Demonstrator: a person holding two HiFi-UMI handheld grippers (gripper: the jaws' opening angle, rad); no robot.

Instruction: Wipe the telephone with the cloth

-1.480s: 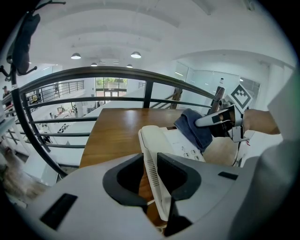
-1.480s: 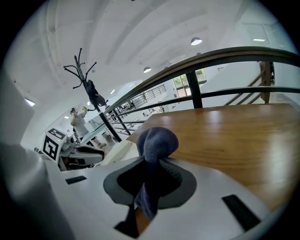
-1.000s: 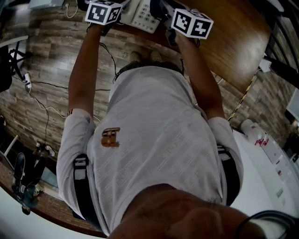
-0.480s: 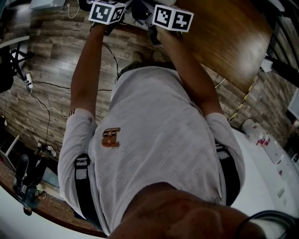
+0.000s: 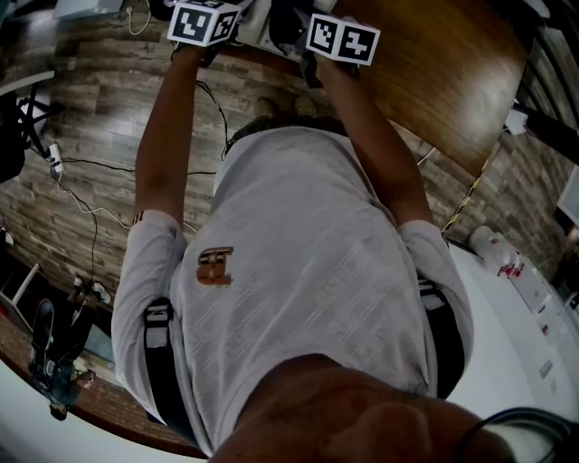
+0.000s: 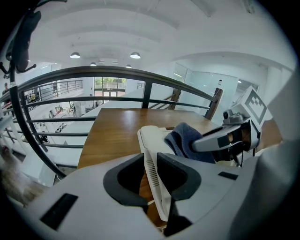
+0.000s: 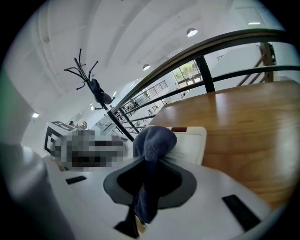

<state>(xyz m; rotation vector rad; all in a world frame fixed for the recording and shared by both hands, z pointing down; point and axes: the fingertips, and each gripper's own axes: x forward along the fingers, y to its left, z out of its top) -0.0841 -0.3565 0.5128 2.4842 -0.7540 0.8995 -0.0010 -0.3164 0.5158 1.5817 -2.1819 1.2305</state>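
The white telephone [image 6: 152,138] lies on the wooden table [image 6: 117,126]. My left gripper [image 6: 151,177] is shut on the phone's near edge, which runs between the two jaws. My right gripper [image 7: 147,180] is shut on a dark blue cloth [image 7: 153,140], whose bunched end presses on the top of the telephone [image 7: 190,145]. The left gripper view shows the cloth [image 6: 183,140] on the phone under the right gripper [image 6: 220,138]. In the head view both marker cubes, left [image 5: 204,22] and right [image 5: 342,38], sit close together at the top, and they hide most of the phone [image 5: 258,27].
A dark metal railing [image 6: 93,75] curves behind the table's far edge. The table [image 5: 434,63] stretches to the right in the head view. Cables [image 5: 86,194] trail over the plank floor at the left. A white counter [image 5: 520,289] with bottles stands at the right.
My right gripper has moved left with the cloth, onto the phone and over its keypad, then shifted slightly right. The left gripper has stayed in place.
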